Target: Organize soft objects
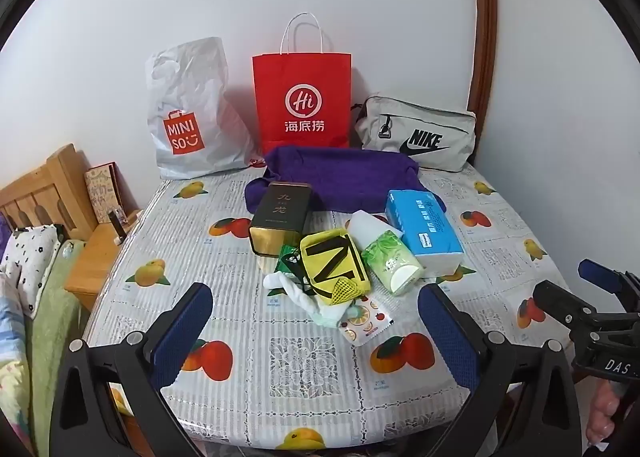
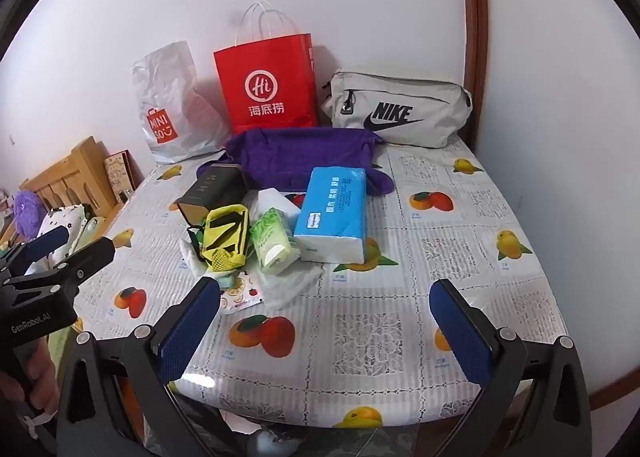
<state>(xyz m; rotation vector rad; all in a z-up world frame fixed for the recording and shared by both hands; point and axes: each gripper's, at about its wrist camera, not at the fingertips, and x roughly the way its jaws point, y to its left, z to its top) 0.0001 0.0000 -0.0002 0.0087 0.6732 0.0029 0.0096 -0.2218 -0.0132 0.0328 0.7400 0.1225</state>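
Note:
A pile lies mid-table: a blue tissue pack (image 1: 426, 231) (image 2: 334, 211), a green tissue pack (image 1: 394, 265) (image 2: 274, 243), a yellow pouch (image 1: 334, 265) (image 2: 224, 237), white socks (image 1: 300, 295) and a dark box (image 1: 280, 217) (image 2: 214, 189). A purple towel (image 1: 340, 179) (image 2: 304, 157) lies behind them. My left gripper (image 1: 316, 321) is open and empty, short of the pile. My right gripper (image 2: 326, 317) is open and empty, over the table's front right.
Against the wall stand a white Miniso bag (image 1: 188, 113) (image 2: 168, 105), a red paper bag (image 1: 304, 97) (image 2: 268, 85) and a grey Nike pouch (image 1: 420, 133) (image 2: 400, 113). A wooden headboard (image 1: 44, 185) and bedding are left of the table (image 1: 280, 385).

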